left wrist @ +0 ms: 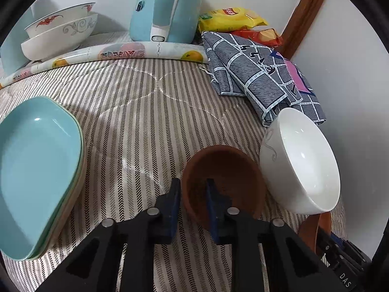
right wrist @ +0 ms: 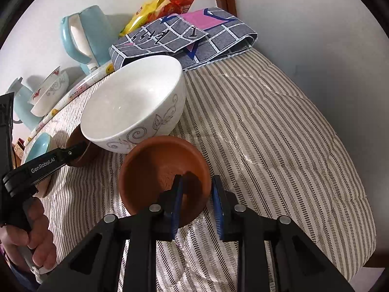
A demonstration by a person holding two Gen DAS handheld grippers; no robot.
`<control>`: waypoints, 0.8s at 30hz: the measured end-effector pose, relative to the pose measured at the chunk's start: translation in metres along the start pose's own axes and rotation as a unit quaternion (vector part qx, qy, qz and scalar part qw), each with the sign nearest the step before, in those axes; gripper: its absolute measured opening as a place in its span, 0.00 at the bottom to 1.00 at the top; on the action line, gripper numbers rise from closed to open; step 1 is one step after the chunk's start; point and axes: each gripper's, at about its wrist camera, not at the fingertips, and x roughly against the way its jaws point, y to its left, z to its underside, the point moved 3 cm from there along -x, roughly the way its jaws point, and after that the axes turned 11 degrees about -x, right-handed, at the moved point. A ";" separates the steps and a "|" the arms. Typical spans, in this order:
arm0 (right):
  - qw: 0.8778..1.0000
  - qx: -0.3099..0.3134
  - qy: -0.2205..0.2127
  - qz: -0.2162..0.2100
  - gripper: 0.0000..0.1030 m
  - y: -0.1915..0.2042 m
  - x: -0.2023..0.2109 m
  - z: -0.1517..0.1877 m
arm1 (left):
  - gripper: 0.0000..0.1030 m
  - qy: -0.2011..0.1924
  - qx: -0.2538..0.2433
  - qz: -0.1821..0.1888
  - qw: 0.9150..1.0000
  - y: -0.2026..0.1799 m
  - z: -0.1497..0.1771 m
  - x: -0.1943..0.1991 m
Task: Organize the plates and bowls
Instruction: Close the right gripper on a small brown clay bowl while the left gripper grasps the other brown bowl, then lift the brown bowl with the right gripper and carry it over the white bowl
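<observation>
left wrist view: the left gripper (left wrist: 193, 209) at bottom centre straddles the near-left rim of a brown bowl (left wrist: 233, 170), one finger outside, one inside, clamped on the wall. the bowl lies just ahead and right of the tool, touching the white bowl (left wrist: 301, 160) at right. teal plates (left wrist: 36, 170) sit at left edge.

right wrist view: the right gripper (right wrist: 197, 202) at bottom centre pinches the near-right rim of a second brown bowl (right wrist: 155, 170), which lies ahead and left, touching the white bowl above it. each hand is nearest its own bowl.
</observation>
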 end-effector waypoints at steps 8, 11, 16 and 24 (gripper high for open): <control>1.000 0.001 0.001 0.006 0.09 0.000 0.007 -0.002 | 0.10 -0.003 0.002 0.002 1.000 -0.001 0.001 0.005; 1.000 0.006 -0.010 0.008 0.06 0.002 0.013 -0.002 | 0.08 -0.004 0.005 0.004 1.000 0.000 0.001 0.010; 1.000 0.005 -0.017 0.013 0.06 0.005 0.021 -0.003 | 0.08 -0.008 0.001 0.000 1.000 -0.002 0.002 0.022; 0.999 0.001 -0.029 0.016 0.07 0.004 0.036 0.001 | 0.08 -0.009 0.004 0.007 1.000 -0.001 0.008 0.034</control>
